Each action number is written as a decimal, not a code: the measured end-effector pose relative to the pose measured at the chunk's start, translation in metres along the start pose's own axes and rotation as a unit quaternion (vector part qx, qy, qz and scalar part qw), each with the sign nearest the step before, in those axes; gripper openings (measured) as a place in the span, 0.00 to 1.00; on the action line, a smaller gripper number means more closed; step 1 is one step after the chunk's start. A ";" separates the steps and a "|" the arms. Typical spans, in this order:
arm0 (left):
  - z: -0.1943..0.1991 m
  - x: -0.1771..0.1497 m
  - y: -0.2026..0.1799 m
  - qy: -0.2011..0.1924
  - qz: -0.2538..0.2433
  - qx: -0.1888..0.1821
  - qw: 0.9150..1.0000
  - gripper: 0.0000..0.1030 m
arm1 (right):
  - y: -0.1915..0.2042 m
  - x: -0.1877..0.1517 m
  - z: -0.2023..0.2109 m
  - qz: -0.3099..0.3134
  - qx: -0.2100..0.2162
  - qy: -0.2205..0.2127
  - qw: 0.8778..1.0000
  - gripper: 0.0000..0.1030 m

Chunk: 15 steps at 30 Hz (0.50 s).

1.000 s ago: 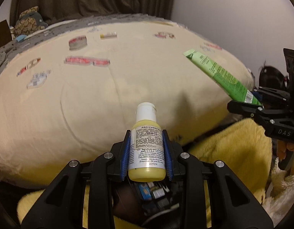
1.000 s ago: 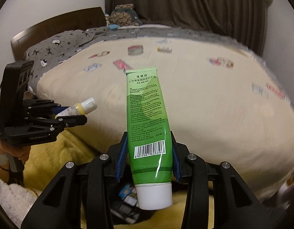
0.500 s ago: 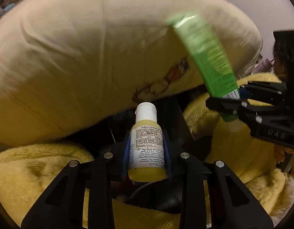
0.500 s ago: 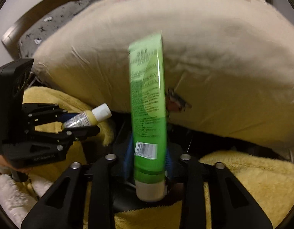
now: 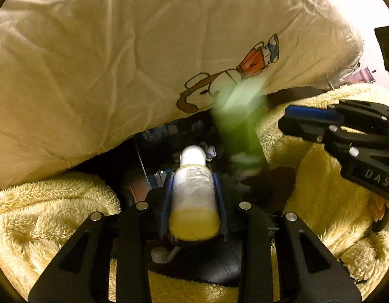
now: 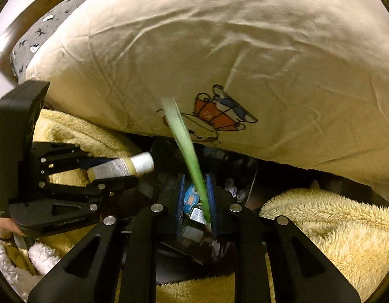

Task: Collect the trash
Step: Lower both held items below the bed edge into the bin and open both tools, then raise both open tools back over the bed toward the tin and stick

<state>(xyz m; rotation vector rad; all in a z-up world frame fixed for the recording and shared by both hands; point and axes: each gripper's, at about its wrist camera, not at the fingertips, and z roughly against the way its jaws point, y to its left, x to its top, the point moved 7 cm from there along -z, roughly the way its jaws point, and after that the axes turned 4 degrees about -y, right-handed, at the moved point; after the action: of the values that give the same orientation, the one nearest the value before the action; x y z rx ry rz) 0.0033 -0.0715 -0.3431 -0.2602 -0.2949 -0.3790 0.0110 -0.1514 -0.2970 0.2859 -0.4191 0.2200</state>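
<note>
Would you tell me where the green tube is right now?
The green tube is blurred between the right gripper jaws, over the dark bin below the cream duvet, right of the yellow bottle.

Both wrist views close above bin (image 6: 247,176).

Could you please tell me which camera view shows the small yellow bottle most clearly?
The right wrist view: the yellow bottle appears side-on and fairly sharp in the left gripper. The left wrist view shows it blurred, from behind, between that gripper's pads.
</note>
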 end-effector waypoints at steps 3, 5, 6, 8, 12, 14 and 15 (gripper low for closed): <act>0.002 0.001 0.002 -0.002 0.000 0.005 1.000 0.42 | -0.005 0.000 0.000 -0.012 -0.005 -0.001 1.000 0.20; 0.004 0.000 0.002 -0.004 0.001 0.009 1.000 0.45 | -0.010 0.002 0.003 -0.022 -0.008 -0.006 1.000 0.31; 0.007 0.001 0.003 -0.006 0.001 0.012 1.000 0.48 | -0.014 0.006 0.007 -0.028 -0.010 -0.013 0.999 0.36; 0.012 0.001 0.004 -0.008 0.000 0.016 1.000 0.51 | -0.017 0.008 0.015 -0.034 -0.015 -0.028 0.999 0.49; 0.026 0.004 0.003 -0.014 0.001 0.021 1.000 0.60 | -0.026 0.014 0.036 -0.041 -0.038 -0.066 0.996 0.66; 0.035 0.005 0.003 -0.020 0.004 0.024 1.000 0.64 | -0.028 0.017 0.048 -0.040 -0.043 -0.086 0.995 0.74; 0.040 0.006 0.002 -0.023 0.005 0.026 0.999 0.67 | -0.032 0.021 0.052 -0.040 -0.041 -0.093 0.994 0.75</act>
<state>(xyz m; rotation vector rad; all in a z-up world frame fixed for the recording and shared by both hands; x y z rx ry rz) 0.0004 -0.0596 -0.3048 -0.2194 -0.3476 -0.3564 0.0195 -0.1942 -0.2498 0.2429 -0.5977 0.0966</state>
